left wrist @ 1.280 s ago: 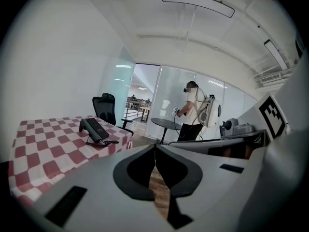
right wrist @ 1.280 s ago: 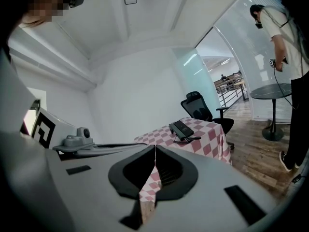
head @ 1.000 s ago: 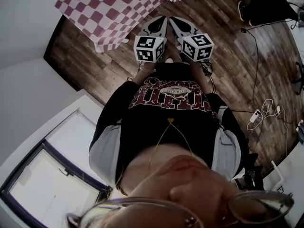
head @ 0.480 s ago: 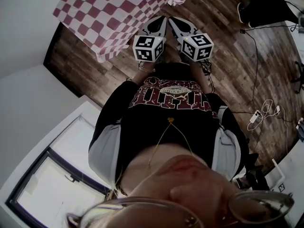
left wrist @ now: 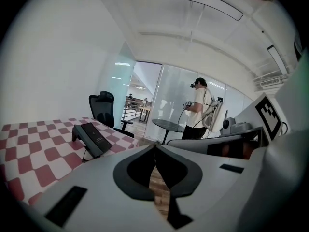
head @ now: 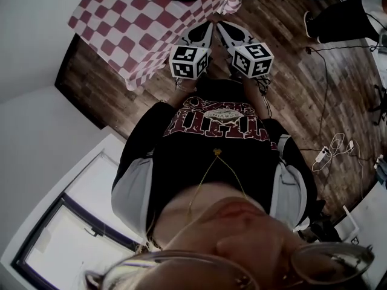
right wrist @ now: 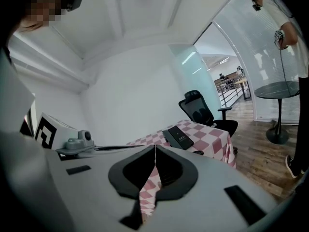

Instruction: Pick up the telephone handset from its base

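Lying ahead-left of left hand-held gripper [left wrist: 155,147]: telephone [left wrist: 91,138]

Bare checkered table [head: 139,23] surrounds the telephone [left wrist: 91,138]; an office chair [left wrist: 102,108] stands behind, open wooden floor [head: 290,83] alongside.

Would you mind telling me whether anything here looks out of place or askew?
Nothing looks damaged or spilled. The phone sits flat on the checked cloth, its handset apparently seated. The only untidy spot is a loose tangle of white cables on the wood floor.
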Tool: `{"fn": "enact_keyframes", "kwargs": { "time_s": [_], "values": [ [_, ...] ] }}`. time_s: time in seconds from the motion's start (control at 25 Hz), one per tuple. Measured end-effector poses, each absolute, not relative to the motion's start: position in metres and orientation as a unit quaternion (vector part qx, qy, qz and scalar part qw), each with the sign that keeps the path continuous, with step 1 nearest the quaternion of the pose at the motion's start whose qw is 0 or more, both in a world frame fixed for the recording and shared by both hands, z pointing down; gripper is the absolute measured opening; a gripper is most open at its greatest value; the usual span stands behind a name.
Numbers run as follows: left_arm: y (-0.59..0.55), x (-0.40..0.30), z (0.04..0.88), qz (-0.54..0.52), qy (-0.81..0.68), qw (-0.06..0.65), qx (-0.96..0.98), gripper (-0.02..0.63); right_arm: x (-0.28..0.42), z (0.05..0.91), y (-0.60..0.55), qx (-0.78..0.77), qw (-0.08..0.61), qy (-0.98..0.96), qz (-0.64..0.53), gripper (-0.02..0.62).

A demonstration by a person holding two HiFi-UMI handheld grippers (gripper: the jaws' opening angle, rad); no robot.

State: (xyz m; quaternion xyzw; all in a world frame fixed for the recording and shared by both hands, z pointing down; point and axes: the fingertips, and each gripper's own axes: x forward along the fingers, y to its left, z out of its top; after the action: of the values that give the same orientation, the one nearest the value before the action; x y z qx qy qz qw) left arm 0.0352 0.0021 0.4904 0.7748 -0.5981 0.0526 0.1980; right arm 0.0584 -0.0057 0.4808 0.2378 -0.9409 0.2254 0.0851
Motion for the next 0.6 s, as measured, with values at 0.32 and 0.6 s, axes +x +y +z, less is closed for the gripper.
{"fn": "enact_keyframes", "kwargs": {
  "time_s": [0.32,0.6],
  "values": [
    [-0.025,0.02,0.494,0.054,-0.591,0.196,0.781,0.011,0.041,0.485,-0.03,0.242,0.087,-0.94,0.225,0.018],
    [-0.035,0.004,0.489,0.041,-0.587,0.186,0.787,0.011,0.026,0.485,-0.045,0.245,0.086,-0.941,0.217,0.019]
  ]
}}
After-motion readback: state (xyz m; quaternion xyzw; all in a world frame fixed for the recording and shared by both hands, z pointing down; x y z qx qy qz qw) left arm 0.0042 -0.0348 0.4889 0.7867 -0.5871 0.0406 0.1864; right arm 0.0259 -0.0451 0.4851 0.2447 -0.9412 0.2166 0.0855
